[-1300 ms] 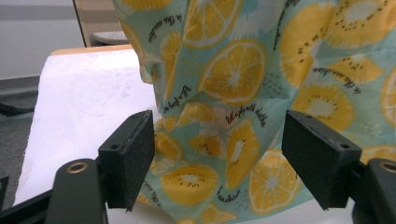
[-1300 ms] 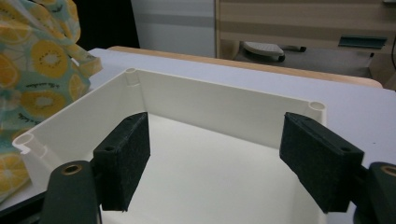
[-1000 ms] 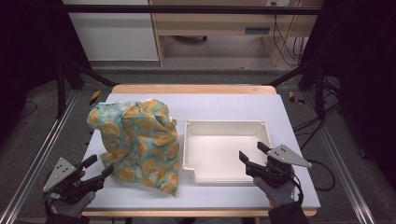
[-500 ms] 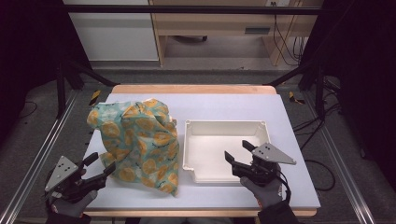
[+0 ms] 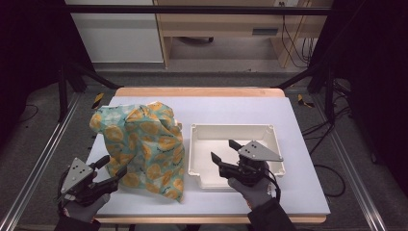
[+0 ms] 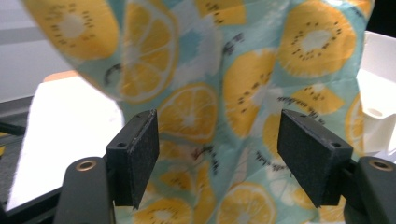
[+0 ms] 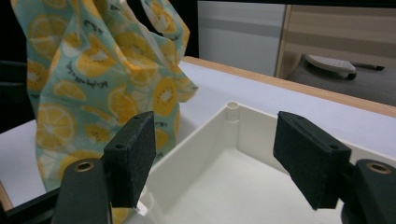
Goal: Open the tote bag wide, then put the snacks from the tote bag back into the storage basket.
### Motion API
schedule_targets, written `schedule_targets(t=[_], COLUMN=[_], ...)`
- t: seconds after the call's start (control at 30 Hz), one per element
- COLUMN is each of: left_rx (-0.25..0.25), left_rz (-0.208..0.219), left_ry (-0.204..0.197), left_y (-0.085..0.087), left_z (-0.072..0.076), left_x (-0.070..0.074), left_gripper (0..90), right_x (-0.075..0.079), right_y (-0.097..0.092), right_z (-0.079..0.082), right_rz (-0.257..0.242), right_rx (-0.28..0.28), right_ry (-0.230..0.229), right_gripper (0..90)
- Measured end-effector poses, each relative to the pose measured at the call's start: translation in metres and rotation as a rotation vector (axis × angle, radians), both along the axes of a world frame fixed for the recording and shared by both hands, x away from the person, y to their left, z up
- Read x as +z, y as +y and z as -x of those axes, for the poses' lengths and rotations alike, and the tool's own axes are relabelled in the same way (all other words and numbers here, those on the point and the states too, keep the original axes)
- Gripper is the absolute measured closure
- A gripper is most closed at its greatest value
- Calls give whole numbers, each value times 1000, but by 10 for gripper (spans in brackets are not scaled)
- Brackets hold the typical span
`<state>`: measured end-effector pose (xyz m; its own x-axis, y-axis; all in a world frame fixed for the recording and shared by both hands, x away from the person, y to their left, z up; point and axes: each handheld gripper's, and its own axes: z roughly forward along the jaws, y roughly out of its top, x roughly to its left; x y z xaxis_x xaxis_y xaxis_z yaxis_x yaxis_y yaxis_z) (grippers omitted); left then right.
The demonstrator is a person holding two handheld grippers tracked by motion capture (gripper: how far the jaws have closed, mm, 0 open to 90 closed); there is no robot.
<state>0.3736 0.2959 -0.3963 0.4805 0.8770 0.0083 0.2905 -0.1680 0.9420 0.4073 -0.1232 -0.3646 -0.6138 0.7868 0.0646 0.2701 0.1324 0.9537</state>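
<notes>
Two grippers are in play over the white table point(image 5: 298, 125), and the thing they seem bound for is the crumpled fruit-print cloth point(image 5: 142, 144) heaped at centre left of the high view, just left of the shallow white tray point(image 5: 269, 132).

At the lower left of the high view, the left gripper point(image 5: 113, 169) has its jaws spread and released, and the tips reach the near lower edge of the cloth. In the left gripper view the cloth point(image 6: 224, 93) hangs straight ahead between and beyond the two black pads, with clear gaps on both sides, so nothing is pinched.

At lower centre right of the high view, the right gripper point(image 5: 223, 150) hovers over the tray's near left part, pointing up and left. Its jaws are wide apart and have just been closing slightly, with nothing between them. In the right gripper view the cloth point(image 7: 98, 79) stands at the upper left, beyond the tray wall point(image 7: 196, 140), while the tray floor lies under the pads.

My reading is that the left gripper is far nearer and faces the fabric head-on. The cloth's heap runs from upper left to lower right in the high view, so the right gripper would have to cross the tray's left wall to meet its lower right corner.
</notes>
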Motion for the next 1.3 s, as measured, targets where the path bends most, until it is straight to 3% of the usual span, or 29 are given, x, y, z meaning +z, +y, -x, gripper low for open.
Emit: schedule_targets(t=[0.4, 0.43, 0.53, 0.67, 0.77, 0.97, 1.03, 1.07, 1.23, 1.3], left_rx=[28, 29, 29, 34, 37, 15, 11, 7, -9, -15], left_rz=[-6, -9, -23, -14, -8, -9, -5, 1, 11, 13], left_ry=[5, 11, 25, 33, 34, 56, 59, 60, 62, 65], left_y=[-10, -10, -11, -9, -7, -6, -5, -5, -5, -5], left_z=[-6, -7, -8, -8, -8, -8, -8, -8, -7, -6], left_x=[1, 0, -4, -5, -5, -6, -6, -6, -5, -5], left_gripper=[428, 487, 546, 634, 751, 894, 897, 899, 900, 900], right_x=[8, 8, 8, 10, 14, 16, 15, 16, 18, 19], right_y=[37, 44, 54, 66, 79, 100, 102, 106, 110, 114], right_z=[-6, -7, -9, -11, -13, -17, -19, -21, -24, -25], right_rz=[-4, -6, -1, -11, -9, -11, -13, -17, -29, -18], right_rx=[68, 83, 102, 123, 143, 164, 165, 168, 175, 187], right_ry=[0, 6, 6, 4, -2, -8, -4, 5, 14, 21], right_gripper=[316, 318, 322, 341, 357, 445, 463, 517, 604, 677])
